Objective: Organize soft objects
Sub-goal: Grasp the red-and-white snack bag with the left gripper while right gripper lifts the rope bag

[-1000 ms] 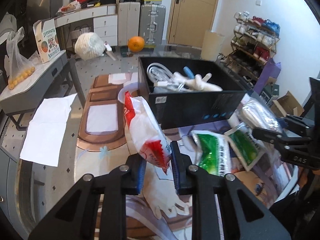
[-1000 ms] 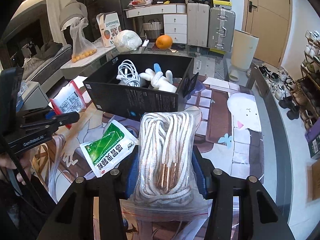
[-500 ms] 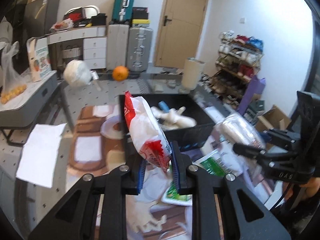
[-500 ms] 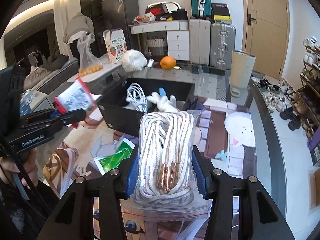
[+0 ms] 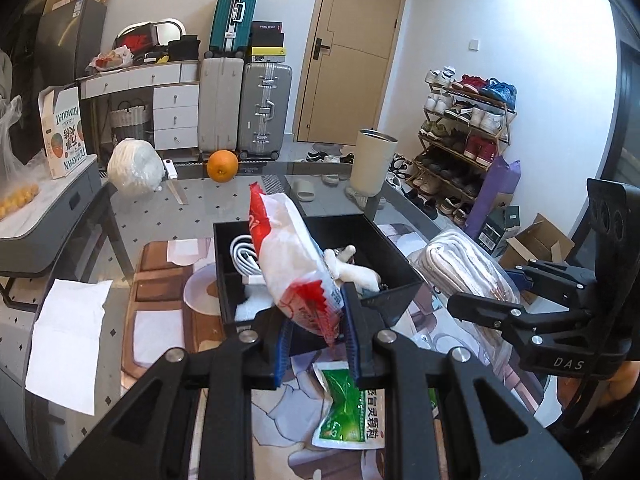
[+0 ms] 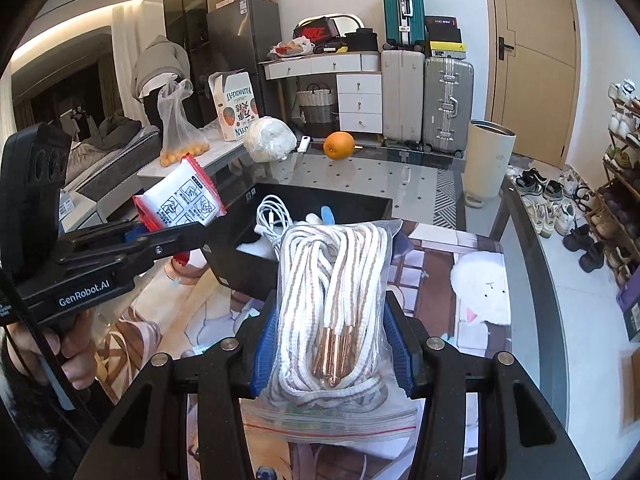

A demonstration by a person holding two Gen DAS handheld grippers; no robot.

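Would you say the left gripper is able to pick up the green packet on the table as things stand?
Probably not yet: the left gripper is shut on the red-and-white pouch, so nothing can enter its jaws, though the green packet lies uncovered just below.

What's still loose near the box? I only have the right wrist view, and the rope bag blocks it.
Observer: A green packet lies flat just this side of the box.
Operator: And what's in the box behind the rope bag?
Observer: A white glove, next to the white cable.
Operator: How is the left gripper holding the red packet?
Observer: Its fingers pinch only the packet's lower red edge; the rest sticks up free.
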